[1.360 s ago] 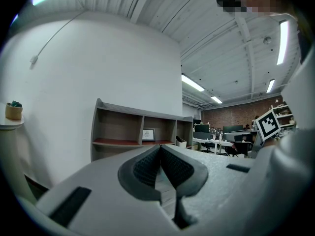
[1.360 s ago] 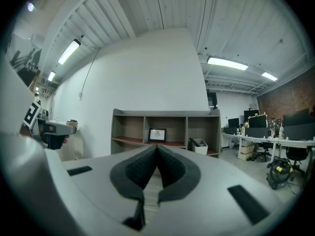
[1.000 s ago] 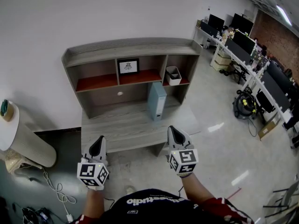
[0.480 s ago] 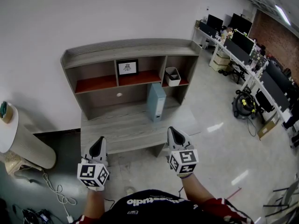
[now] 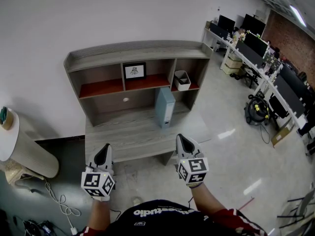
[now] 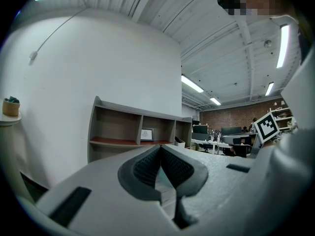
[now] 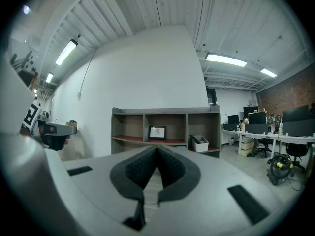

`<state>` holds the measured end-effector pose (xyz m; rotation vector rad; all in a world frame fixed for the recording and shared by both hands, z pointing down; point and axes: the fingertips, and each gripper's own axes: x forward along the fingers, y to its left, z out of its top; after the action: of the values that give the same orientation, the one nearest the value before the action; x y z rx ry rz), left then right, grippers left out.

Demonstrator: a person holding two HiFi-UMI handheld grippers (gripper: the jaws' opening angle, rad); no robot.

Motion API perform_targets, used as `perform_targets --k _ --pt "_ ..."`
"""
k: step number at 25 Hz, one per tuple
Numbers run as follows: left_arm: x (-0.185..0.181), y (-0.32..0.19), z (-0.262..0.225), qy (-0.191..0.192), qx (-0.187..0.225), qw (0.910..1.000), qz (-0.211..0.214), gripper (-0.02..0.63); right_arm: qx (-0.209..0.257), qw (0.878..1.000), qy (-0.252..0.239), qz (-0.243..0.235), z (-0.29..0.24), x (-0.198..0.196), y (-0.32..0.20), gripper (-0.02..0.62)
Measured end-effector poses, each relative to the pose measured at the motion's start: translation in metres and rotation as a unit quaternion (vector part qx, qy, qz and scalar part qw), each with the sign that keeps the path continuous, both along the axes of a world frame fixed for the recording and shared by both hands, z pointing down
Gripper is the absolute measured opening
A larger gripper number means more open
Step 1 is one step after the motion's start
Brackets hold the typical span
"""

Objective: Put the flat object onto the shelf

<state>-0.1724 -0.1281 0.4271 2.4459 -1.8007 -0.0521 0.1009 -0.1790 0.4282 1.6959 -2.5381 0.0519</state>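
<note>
**Grey shelf unit, flat box on its desktop, both tongs closed and empty**

A grey wooden shelf unit (image 5: pixel 128 132) fills the centre of the frame. A pale blue flat box (image 5: pixel 165 106) stands upright on its lower desktop, right of centre, below the shelf compartments. At lower centre, the left gripper (image 5: pixel 104 150) and right gripper (image 5: pixel 182 140) have their jaws pressed together, holding nothing. A small framed picture (image 5: pixel 135 70) occupies the middle compartment.

A plain white wall (image 5: pixel 123 14) is filling the far side. A glossy pale floor (image 5: pixel 231 146) is catching glare. Workstations with dark monitors (image 5: pixel 257 42) are lining the right side, a brick wall (image 5: pixel 288 31) is rising behind them, and ceiling strip lights (image 7: pixel 225 59) are glowing overhead.
</note>
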Motion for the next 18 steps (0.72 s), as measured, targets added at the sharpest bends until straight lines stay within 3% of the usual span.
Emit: perform_targets --k 18 --pt "-0.0018 -0.0019 0.0009 0.01 -0.004 0.9999 0.001 0.006 0.001 1.0 0.002 0.003 -0.0031 0.0005 0.0 0.003"
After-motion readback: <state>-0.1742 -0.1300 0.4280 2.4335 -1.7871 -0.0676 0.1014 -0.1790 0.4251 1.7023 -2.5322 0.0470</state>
